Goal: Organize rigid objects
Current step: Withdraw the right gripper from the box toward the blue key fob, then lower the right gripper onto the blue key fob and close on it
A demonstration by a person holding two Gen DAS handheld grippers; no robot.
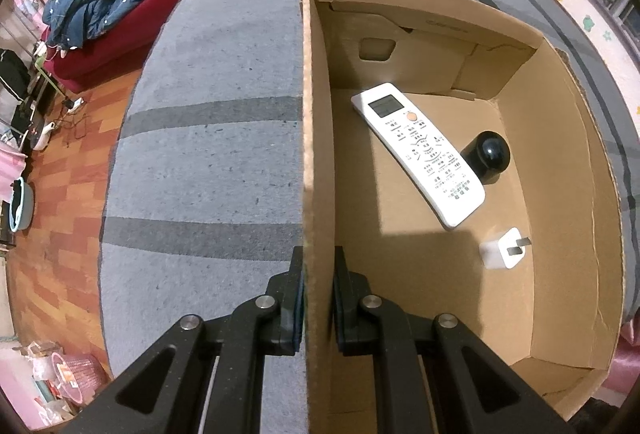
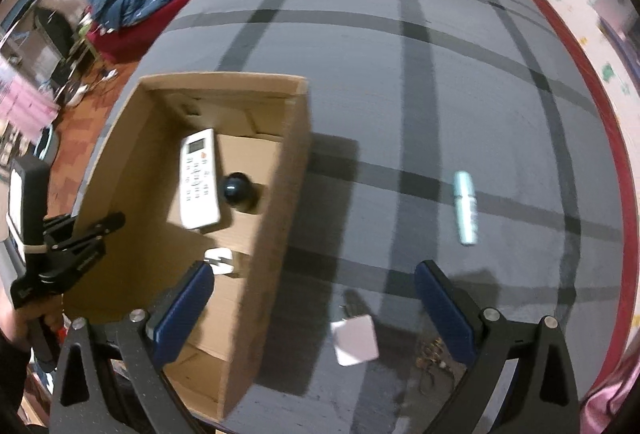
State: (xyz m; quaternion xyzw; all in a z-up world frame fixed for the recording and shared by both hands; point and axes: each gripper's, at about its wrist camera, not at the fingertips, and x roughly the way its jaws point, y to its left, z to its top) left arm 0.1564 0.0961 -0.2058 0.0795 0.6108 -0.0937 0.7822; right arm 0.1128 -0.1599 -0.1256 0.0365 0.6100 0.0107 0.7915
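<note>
Two tongs: left gripper (image 1: 318, 298) pinches the box wall (image 1: 312, 154); right gripper (image 2: 316, 310), blurred, gapes empty.

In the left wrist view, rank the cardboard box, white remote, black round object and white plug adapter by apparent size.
1. cardboard box
2. white remote
3. black round object
4. white plug adapter, close to the black one, so that order is unsure.

My box (image 1: 316, 138) is matt brown cardboard; remote (image 1: 420, 154) smooth white plastic; bedcover (image 1: 216, 154) coarse grey woven cloth.
</note>
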